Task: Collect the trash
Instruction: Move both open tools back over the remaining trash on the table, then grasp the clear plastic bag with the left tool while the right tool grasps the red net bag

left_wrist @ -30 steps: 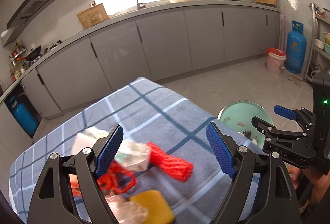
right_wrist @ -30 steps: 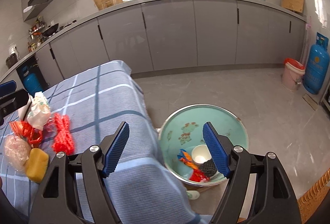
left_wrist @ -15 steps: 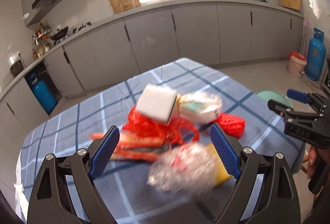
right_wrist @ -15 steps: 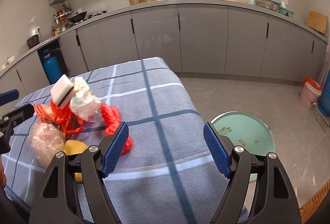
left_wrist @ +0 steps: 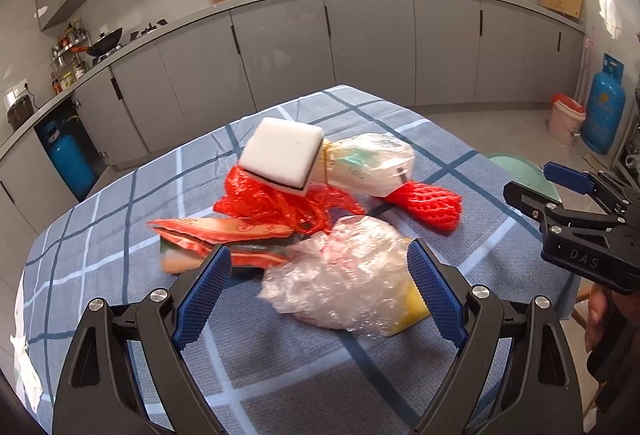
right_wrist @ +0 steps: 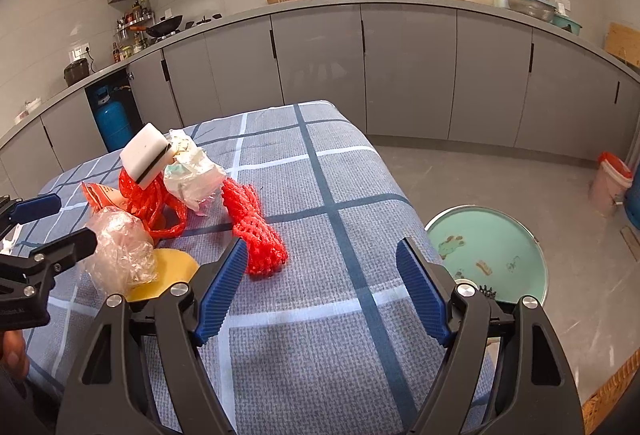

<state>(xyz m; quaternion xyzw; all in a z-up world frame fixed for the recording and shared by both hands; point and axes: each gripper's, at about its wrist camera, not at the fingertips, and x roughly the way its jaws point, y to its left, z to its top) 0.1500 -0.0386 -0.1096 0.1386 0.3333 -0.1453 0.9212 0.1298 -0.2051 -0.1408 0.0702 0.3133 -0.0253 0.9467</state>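
Observation:
A trash pile lies on the blue checked tablecloth (left_wrist: 280,375): a crumpled clear plastic wrap (left_wrist: 344,275) on a yellow sponge (left_wrist: 410,311), a red net sleeve (left_wrist: 430,205), a red mesh bag (left_wrist: 276,207), a white sponge (left_wrist: 284,153), a clear bag of wrappers (left_wrist: 364,163) and an orange packet (left_wrist: 224,235). My left gripper (left_wrist: 318,295) is open with the clear wrap between its fingers. My right gripper (right_wrist: 322,289) is open and empty above the cloth, right of the red net sleeve (right_wrist: 256,231). A green basin (right_wrist: 492,259) with trash stands on the floor.
Grey kitchen cabinets (right_wrist: 408,71) and a sink counter run along the back. A blue gas cylinder (left_wrist: 602,107) and a pink bucket (left_wrist: 564,119) stand at the right wall. The table's right edge (right_wrist: 404,195) drops to the tiled floor.
My left gripper has swung back over the pile and closed in on the clear wrap. My right gripper has turned from the basin toward the table.

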